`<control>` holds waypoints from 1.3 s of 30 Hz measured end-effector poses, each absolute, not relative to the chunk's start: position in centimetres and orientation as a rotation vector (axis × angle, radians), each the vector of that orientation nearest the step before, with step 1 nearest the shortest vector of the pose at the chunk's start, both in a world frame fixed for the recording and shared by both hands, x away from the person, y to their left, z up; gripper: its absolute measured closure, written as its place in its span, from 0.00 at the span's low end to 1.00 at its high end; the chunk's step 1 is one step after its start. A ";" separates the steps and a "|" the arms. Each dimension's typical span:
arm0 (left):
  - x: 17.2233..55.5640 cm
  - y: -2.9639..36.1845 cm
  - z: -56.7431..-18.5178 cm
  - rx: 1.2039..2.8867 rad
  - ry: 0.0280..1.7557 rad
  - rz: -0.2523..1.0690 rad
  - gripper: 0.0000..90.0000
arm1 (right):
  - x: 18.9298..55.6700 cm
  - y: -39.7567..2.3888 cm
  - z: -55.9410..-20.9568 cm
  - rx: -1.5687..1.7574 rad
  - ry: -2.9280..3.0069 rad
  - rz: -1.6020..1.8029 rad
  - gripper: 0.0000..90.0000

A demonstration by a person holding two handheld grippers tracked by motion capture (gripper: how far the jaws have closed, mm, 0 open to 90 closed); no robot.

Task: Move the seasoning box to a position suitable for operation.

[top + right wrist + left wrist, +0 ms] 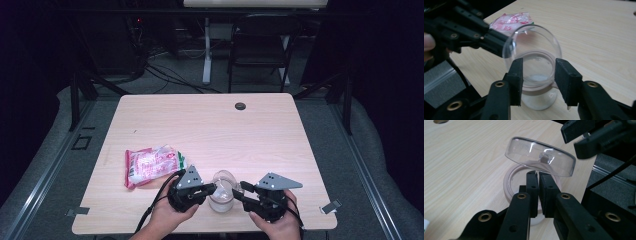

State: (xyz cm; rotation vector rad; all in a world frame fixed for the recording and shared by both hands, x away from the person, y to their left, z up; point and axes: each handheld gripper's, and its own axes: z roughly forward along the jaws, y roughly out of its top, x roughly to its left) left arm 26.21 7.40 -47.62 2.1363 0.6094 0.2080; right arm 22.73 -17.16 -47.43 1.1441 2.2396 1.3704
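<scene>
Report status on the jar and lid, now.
Left gripper shut on clear lid, lid tilted above jar. Right gripper open, jaws either side of jar neck. Red-and-white packet lies to the left, apart.

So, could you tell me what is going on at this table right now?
A person is opening a small glass jar near the table's front edge. The left hand-held gripper, shut, pinches the clear lid by its rim, tilted above the jar's mouth. The right hand-held gripper flanks the jar's neck, jaws apart. A pink snack packet lies to the left.
</scene>
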 end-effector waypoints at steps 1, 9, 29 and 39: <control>26.2 7.3 -47.5 2.137 0.606 0.206 0.94 | 22.5 -16.8 -47.3 1.108 2.246 1.361 0.63; 26.4 6.6 -46.5 2.119 0.613 0.238 0.85 | 21.9 -16.0 -47.2 1.026 2.262 1.327 0.56; 27.4 6.1 -47.4 2.103 0.638 0.279 0.59 | 22.5 -15.9 -48.7 1.032 2.223 1.264 0.54; 28.1 6.6 -49.0 2.121 0.692 0.281 0.59 | 22.6 -16.1 -48.7 1.038 2.216 1.275 0.55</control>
